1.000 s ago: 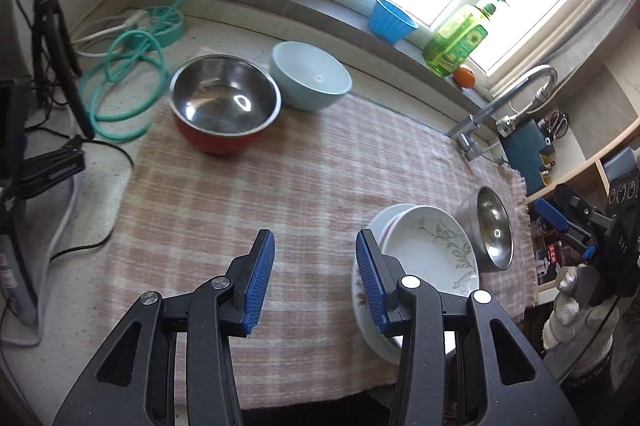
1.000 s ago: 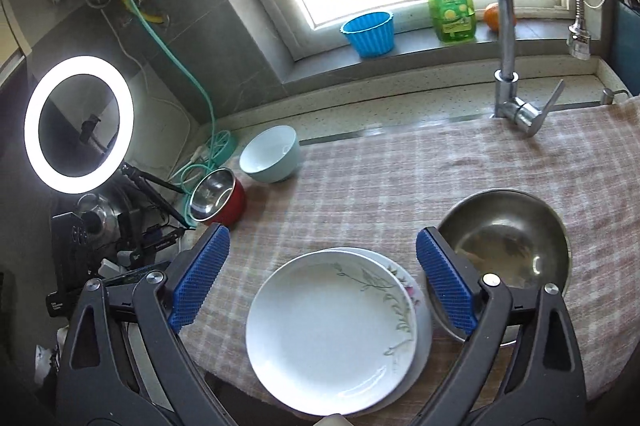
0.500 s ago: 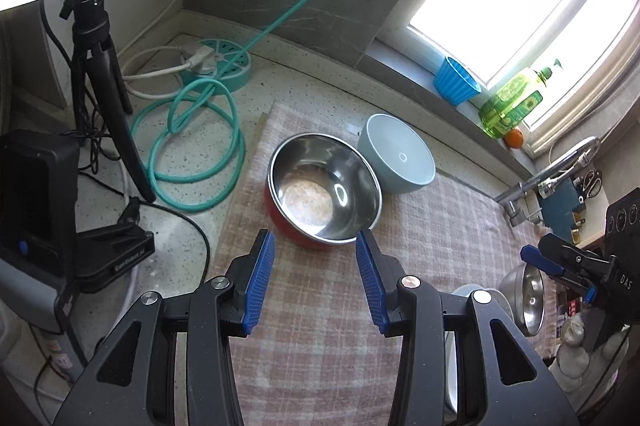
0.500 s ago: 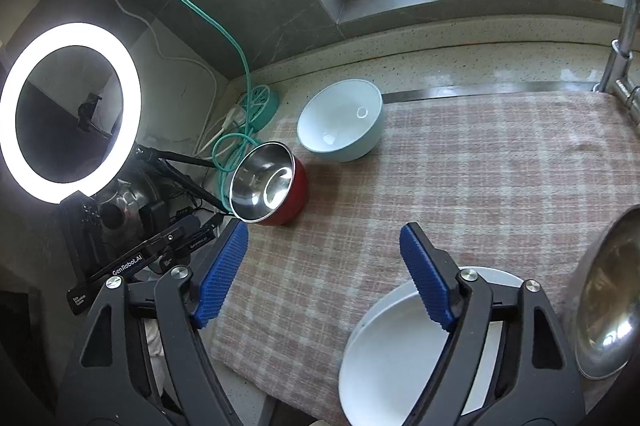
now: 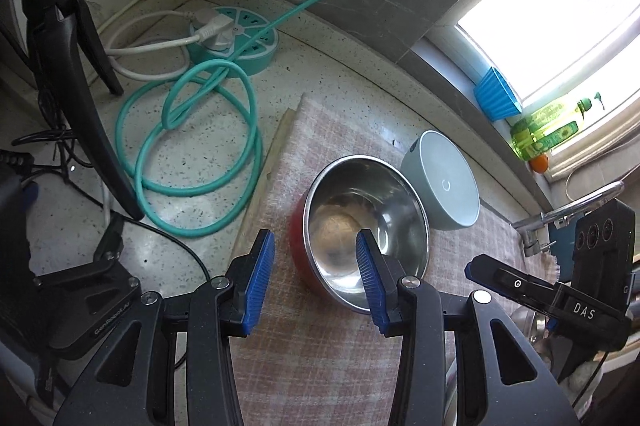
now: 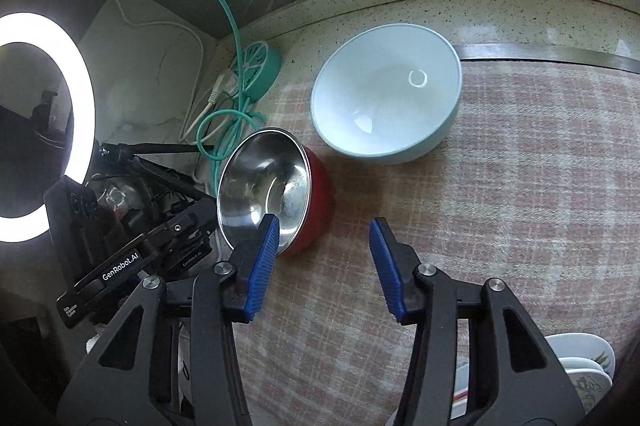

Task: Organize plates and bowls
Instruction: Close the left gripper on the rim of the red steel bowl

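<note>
A steel bowl with a red outside (image 5: 360,226) (image 6: 272,186) sits on the checked cloth (image 5: 320,366) (image 6: 520,206). A pale blue bowl (image 5: 444,186) (image 6: 388,94) stands just behind it. My left gripper (image 5: 316,282) is open and empty; its jaws straddle the near rim of the steel bowl, the right pad over the bowl's inside. My right gripper (image 6: 324,266) is open and empty, just right of the steel bowl, its left pad by the rim. Stacked white plates (image 6: 580,366) show at the lower right of the right wrist view.
A teal hose (image 5: 192,146) lies coiled on the counter beside a round teal power strip (image 5: 236,38). A tripod leg (image 5: 80,98) and a ring light (image 6: 44,126) stand at the left. A blue cup (image 5: 496,94) and green soap bottle (image 5: 548,134) sit on the windowsill. The tap (image 5: 568,210) is at the right.
Both grippers have moved left, away from the plates and the second steel bowl, and closed in on the red steel bowl. The right gripper's jaws have narrowed. Nothing has been picked up.
</note>
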Motion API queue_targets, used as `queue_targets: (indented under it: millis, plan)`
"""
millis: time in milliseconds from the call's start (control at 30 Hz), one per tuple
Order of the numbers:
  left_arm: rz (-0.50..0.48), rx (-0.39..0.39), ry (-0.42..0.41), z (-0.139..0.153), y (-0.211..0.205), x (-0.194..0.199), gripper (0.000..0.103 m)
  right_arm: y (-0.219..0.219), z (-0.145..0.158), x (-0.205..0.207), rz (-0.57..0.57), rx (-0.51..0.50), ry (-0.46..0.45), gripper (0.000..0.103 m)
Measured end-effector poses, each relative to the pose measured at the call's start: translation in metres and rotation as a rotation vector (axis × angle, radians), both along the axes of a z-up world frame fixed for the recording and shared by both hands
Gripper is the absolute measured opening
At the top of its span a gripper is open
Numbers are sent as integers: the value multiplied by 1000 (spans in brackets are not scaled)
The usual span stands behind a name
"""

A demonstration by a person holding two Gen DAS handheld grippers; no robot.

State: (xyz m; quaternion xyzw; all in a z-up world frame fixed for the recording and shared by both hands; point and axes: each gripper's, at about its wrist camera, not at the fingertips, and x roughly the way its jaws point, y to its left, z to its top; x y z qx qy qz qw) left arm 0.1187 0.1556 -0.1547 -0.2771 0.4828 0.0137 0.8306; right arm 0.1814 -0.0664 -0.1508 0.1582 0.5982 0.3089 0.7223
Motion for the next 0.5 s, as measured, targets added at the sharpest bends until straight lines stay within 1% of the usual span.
queue_targets:
  millis: [100,300,367,467,500]
  plan:
    - [-2,-14,14,-4,2,5,41,6,-4,6,1,-2,10,48]
    - [6,-39,40,-13,10,16,41,19,-14,18,3,-2,39,41]
    - [6,-42,46,-15,12,18,41,25,-16,19,13,-2,45,34]
    - [5,-60,53,-18,14,20,41,30,-17,18,29,-3,50,28]
    - [3,-68,54,-19,14,20,39,32,-18,18,35,-4,51,26]
